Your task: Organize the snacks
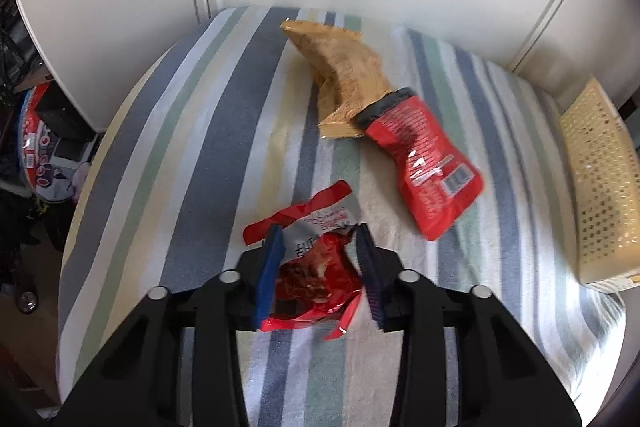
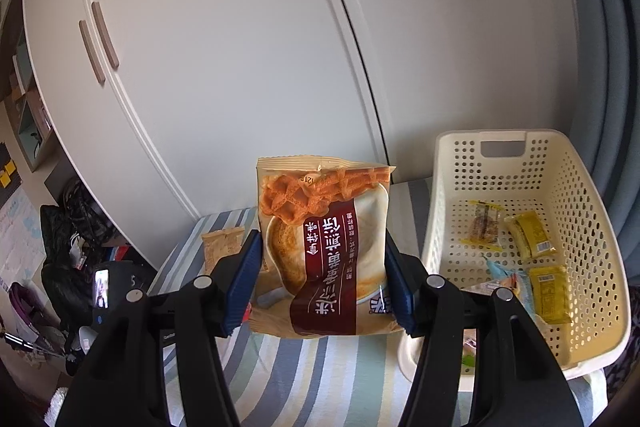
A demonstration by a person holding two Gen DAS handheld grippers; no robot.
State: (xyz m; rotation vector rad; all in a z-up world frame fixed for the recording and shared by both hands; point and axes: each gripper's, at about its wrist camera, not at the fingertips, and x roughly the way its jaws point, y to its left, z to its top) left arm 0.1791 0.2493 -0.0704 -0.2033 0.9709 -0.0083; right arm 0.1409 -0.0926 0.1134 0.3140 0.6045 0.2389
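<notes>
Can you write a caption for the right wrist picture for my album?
Right gripper holds a waffle snack bag upright beside a cream basket.

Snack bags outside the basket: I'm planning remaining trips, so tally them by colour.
Red: 2, crumpled red foil snack bag in left tongs, red plastic snack bag with black top.
Tan: 2, plain tan plastic snack bag, tan waffle-print snack bag in right tongs.
Total: 4
</notes>
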